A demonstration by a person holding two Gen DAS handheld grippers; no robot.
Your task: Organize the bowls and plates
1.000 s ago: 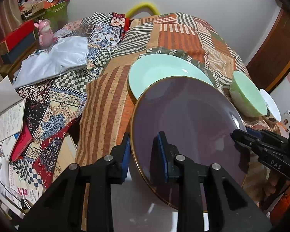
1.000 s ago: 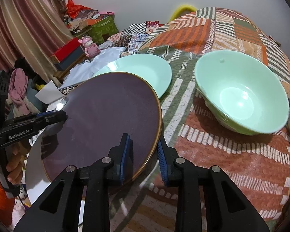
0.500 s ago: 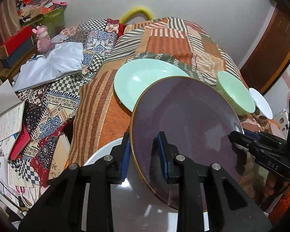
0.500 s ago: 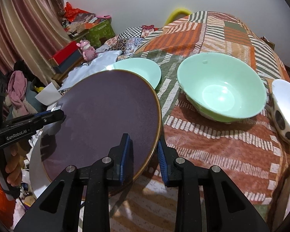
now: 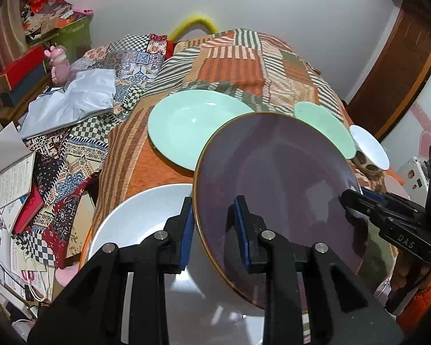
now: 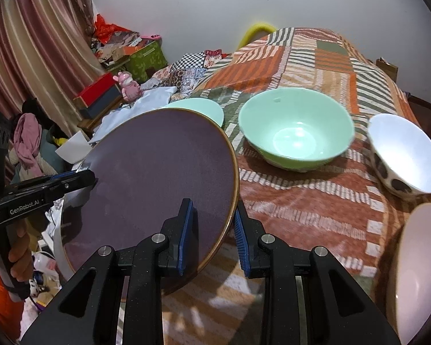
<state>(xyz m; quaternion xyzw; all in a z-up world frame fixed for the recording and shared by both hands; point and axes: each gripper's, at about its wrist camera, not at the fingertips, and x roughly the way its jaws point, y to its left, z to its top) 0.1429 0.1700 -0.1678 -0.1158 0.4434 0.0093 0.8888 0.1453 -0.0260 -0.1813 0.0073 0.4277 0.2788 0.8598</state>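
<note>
— Left wrist view first: what is that gripper doing?

— The left gripper [image 5: 212, 230] has its jaws clamped on the near rim of the purple plate [image 5: 275, 178], one blue pad under the edge and one on top. The plate has a thin gold edge and is tilted, held above the bedspread [image 5: 238, 66] and touching nothing else that I can see.

— And the other one?

— The right gripper [image 6: 214, 230] is closed on the opposite rim of the same plate [image 6: 158, 178]. From the left side you see it coming in at the right edge [image 5: 359, 198], with a hand [image 5: 408, 273] around its handle and an orange sleeve [image 5: 416, 302] below. So the plate hangs between the two.

— What lies under it?

— A white plate [image 5: 140, 224] sits on the near end of the bed, partly below the purple one. Farther up is a green plate [image 5: 192, 126], flat on the striped cover.

— Any bowls?

— To the right, a green bowl [image 6: 296, 132] stands upright, just beside the green plate [image 6: 198, 109]. Next to it is a white bowl [image 6: 405, 152] with dark spots on its outside, tilted a little. Another pale dish [image 6: 416, 273] shows at the right edge, too cut off to name.

— The rest of the room?

— Clutter at the left: a pink figurine [image 5: 59, 64] and a grey bag [image 5: 69, 97].
</note>
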